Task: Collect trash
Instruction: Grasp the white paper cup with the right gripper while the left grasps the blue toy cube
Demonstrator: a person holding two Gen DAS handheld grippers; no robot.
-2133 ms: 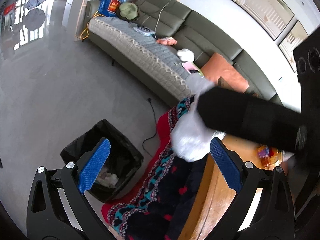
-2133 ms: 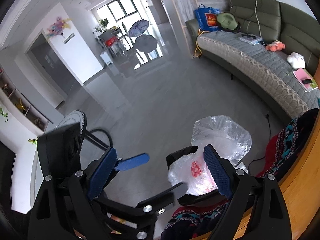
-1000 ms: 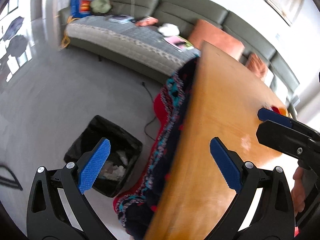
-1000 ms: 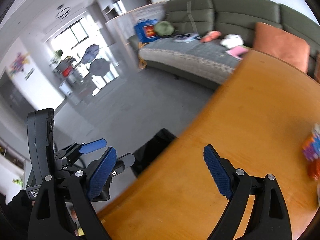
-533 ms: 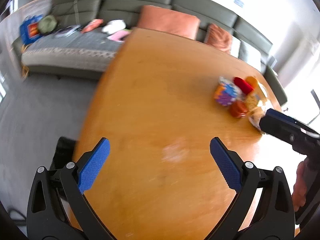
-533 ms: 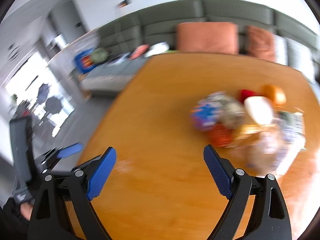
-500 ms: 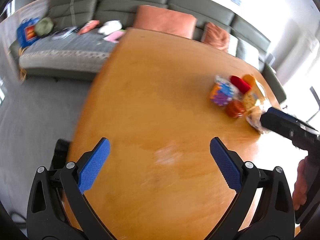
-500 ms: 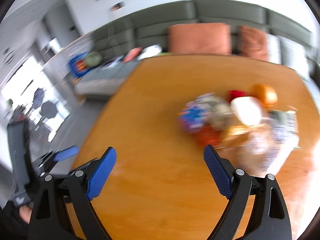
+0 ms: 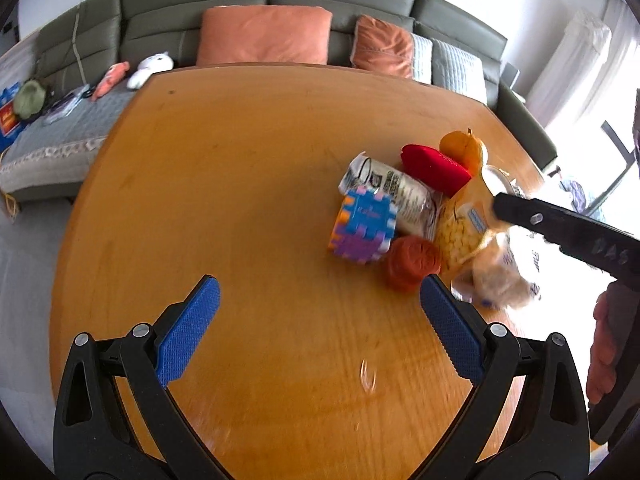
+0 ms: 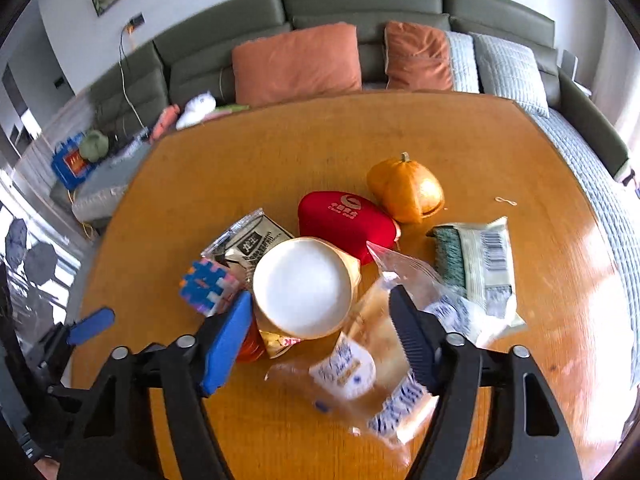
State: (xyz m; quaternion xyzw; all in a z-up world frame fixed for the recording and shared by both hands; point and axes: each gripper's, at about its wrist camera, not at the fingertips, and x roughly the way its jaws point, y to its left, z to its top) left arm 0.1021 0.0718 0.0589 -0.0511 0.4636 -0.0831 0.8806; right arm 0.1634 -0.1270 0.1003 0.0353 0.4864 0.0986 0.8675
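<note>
Between the closing fingers of the right gripper (image 10: 320, 336) sits a clear bread bag (image 10: 372, 364), pads not yet pressing it, beside a white-lidded cup (image 10: 304, 282). The left gripper (image 9: 316, 320) hangs wide open and empty over the wooden table (image 9: 220, 168), near the clustered wrappers, a red case (image 10: 344, 224) and a small pumpkin (image 10: 404, 188).

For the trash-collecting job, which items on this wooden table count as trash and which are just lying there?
Likely trash:
- clear plastic bread bag
- paper cup with white lid, between the closing fingers of the right gripper
- green-and-white wrapper
- black-and-white printed packet

Probably just lying about:
- orange pumpkin
- red oval case
- multicoloured foam puzzle cube
</note>
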